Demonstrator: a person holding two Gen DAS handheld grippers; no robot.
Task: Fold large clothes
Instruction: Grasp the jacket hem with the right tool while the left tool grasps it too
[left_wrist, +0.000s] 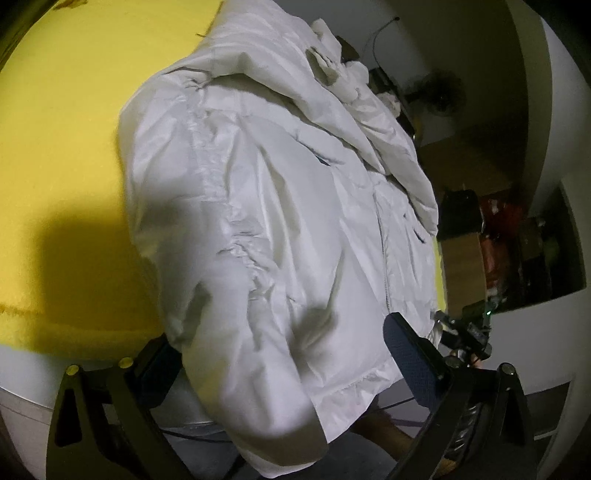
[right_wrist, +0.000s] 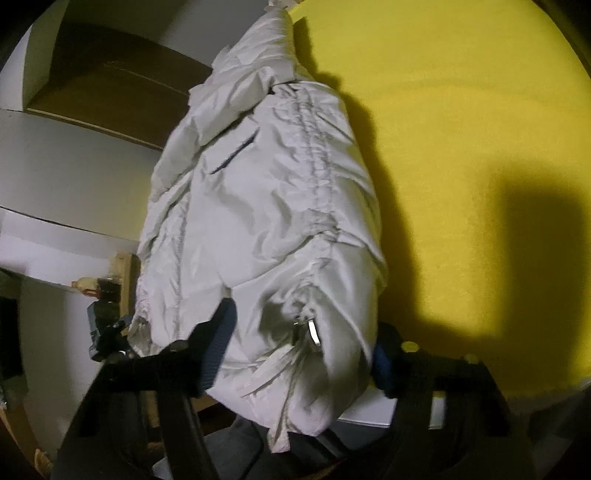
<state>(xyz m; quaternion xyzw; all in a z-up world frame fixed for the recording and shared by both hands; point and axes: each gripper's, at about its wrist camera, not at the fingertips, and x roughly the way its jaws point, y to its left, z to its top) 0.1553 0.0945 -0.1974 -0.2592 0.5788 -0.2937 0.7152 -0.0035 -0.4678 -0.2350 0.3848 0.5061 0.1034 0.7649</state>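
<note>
1. A white jacket (left_wrist: 280, 221) is seen spread over a yellow cloth (left_wrist: 66, 140) that covers the desk; its hem hangs over the near edge of the desk.
2. In the left wrist view, the yellow cloth fills the left half, and a white desk edge (left_wrist: 33, 384) is visible below it. A dark shadow is cast on the cloth near the jacket's left side.
3. The left gripper (left_wrist: 280, 354) is held with its fingers spread wide on either side of the jacket's near hem. The right finger (left_wrist: 413, 354) lies at the hem's right corner; the left finger (left_wrist: 159, 369) lies partly hidden at the sleeve edge. Whether the pads press the fabric cannot be told.
4. In the right wrist view, the jacket (right_wrist: 266, 221) is seen bunched lengthwise, with a gathered seam and a metal zipper pull (right_wrist: 314, 332) near the hem.
5. The right gripper (right_wrist: 299, 350) straddles the bunched hem, with one blue-padded finger (right_wrist: 218, 343) against the fabric on the left and the other at the right side. A pinch on the jacket is apparent.
6. The yellow cloth (right_wrist: 461, 129) occupies the right of that view, crossed by large shadows.
7. Beyond the desk, white walls, a brown wooden floor (left_wrist: 476, 162), a standing fan (left_wrist: 443, 92) and cluttered shelves (left_wrist: 535, 251) are visible in the room, which is dim.
</note>
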